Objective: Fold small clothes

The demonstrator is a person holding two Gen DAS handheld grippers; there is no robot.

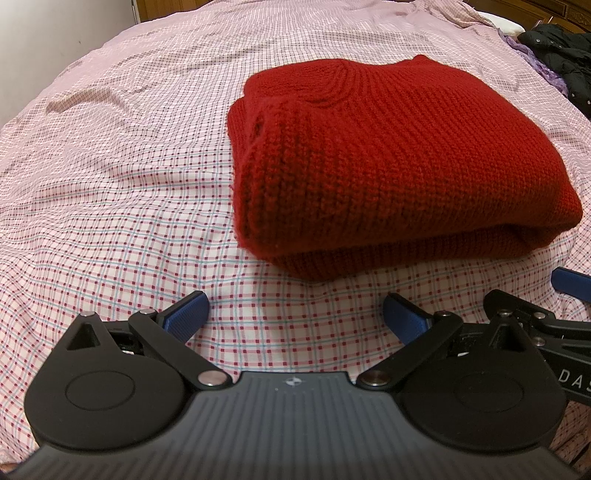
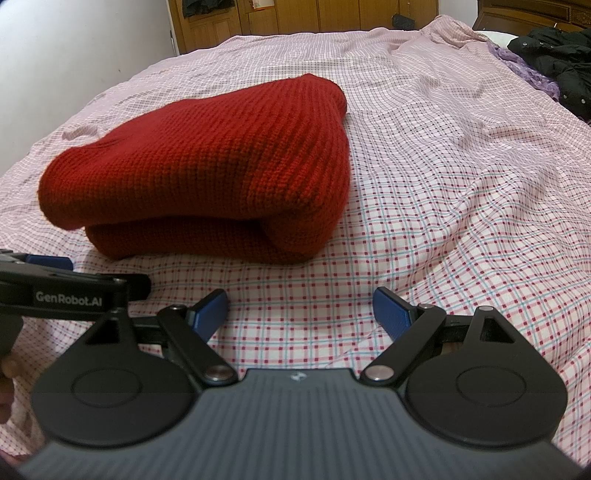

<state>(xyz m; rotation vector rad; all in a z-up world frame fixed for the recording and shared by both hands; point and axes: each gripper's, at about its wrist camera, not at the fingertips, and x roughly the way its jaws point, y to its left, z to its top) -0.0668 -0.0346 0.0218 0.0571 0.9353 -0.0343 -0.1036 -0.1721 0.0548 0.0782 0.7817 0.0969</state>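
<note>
A red knitted sweater (image 1: 388, 158) lies folded in a thick stack on the pink checked bedsheet (image 1: 110, 184). In the right wrist view the sweater (image 2: 207, 166) sits ahead and to the left. My left gripper (image 1: 295, 314) is open and empty, just short of the sweater's near edge. My right gripper (image 2: 300, 308) is open and empty, a little back from the sweater's near right corner. The left gripper shows at the left edge of the right wrist view (image 2: 48, 262), and the right gripper's blue fingertip (image 1: 569, 280) shows at the right edge of the left wrist view.
Black clothing (image 2: 554, 55) and a purple cloth (image 2: 524, 70) lie at the bed's far right. Wooden cabinets (image 2: 295, 18) stand behind the bed. A white wall (image 2: 74, 37) is at the far left. The sheet is wrinkled to the sweater's right.
</note>
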